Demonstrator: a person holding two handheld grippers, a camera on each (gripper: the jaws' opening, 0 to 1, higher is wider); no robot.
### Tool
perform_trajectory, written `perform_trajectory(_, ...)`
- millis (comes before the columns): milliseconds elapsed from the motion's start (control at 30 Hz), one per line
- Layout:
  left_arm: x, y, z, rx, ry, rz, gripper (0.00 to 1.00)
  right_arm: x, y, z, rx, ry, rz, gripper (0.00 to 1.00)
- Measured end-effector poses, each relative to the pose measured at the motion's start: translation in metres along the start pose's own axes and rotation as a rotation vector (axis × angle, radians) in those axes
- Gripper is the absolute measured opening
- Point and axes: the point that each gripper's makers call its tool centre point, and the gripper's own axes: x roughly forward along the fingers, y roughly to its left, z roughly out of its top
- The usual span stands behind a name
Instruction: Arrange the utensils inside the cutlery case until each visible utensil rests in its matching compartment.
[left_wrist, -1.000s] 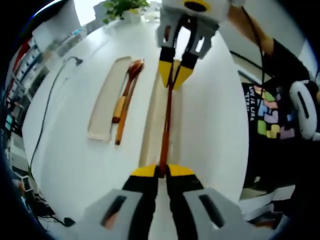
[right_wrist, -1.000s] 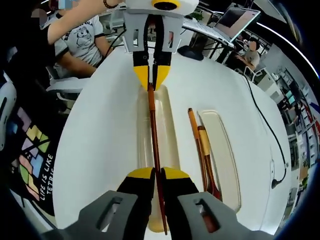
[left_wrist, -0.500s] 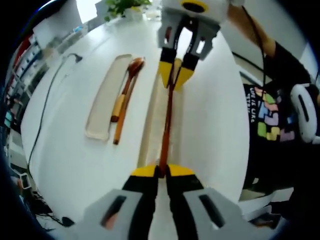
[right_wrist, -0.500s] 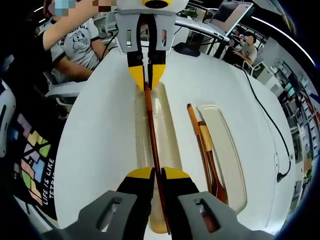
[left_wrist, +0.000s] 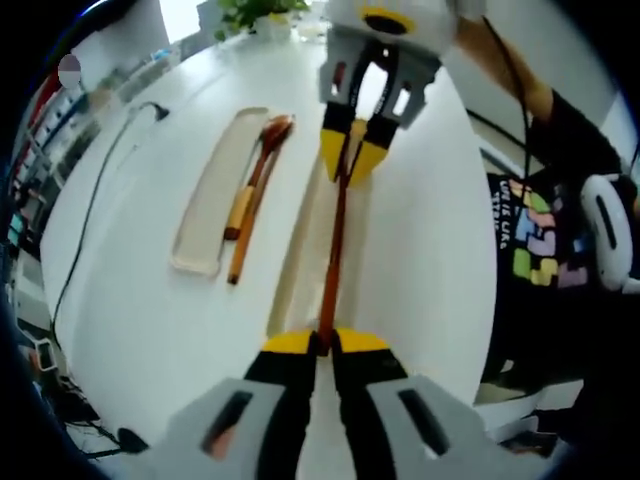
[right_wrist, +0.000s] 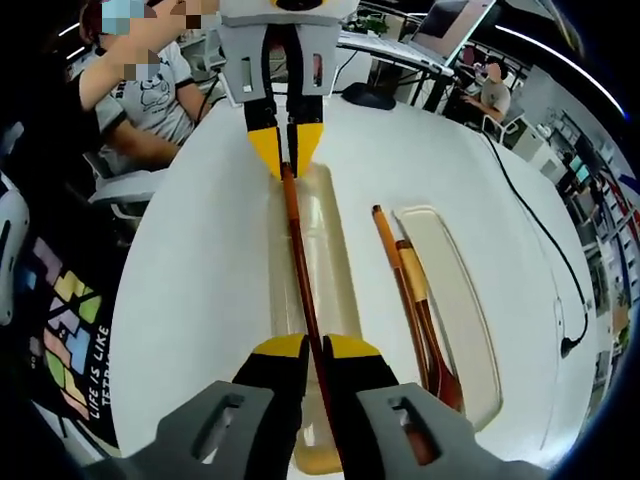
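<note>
In the left gripper view, the leftmost thing on the white table (left_wrist: 130, 300) is the cream lid (left_wrist: 212, 195) of the cutlery case, lying flat with its long side running away from the camera. Just beside its right edge lie a wooden spoon (left_wrist: 258, 165) with a yellow band on its handle and a loose brown chopstick (left_wrist: 250, 225), both outside any compartment. Next comes the translucent case tray (left_wrist: 300, 250), and above its long slot a second chopstick (left_wrist: 335, 245) is carried end to end: the left gripper (left_wrist: 322, 343) has its jaws closed on the near end, and the right gripper (left_wrist: 352, 152), coming in from the top of the view, has its jaws closed on the far end. Whether the stick already touches the tray floor I cannot tell. The step in hand looks like seating this chopstick in its slot; the next move probably calls for lowering both ends level, keeping the stick parallel to the tray walls, then releasing both ends together so it does not roll out. The spoon and the other chopstick are yet to be placed. Farthest right, a person's dark shirt (left_wrist: 535, 225) carries coloured block shapes and the words "LIFE IS LIKE TETRIS".
</note>
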Motion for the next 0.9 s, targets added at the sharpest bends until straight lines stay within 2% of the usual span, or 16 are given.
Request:
perform_trajectory(367,0.002,0.002,0.002,0.005,-0.016,0.014,0.08,-0.001,0.004,-0.002,0.027,0.003,0.013,0.06)
perform_trajectory(533,-0.001,0.006,0.007,0.001,-0.044,0.041,0.18,-0.005,0.005,0.0,0.025,-0.01,0.012,0.1)
perform_trajectory(900,-0.006,0.009,0.018,-0.014,-0.08,0.059,0.2,-0.025,0.0,0.005,0.036,-0.053,-0.01,0.13)
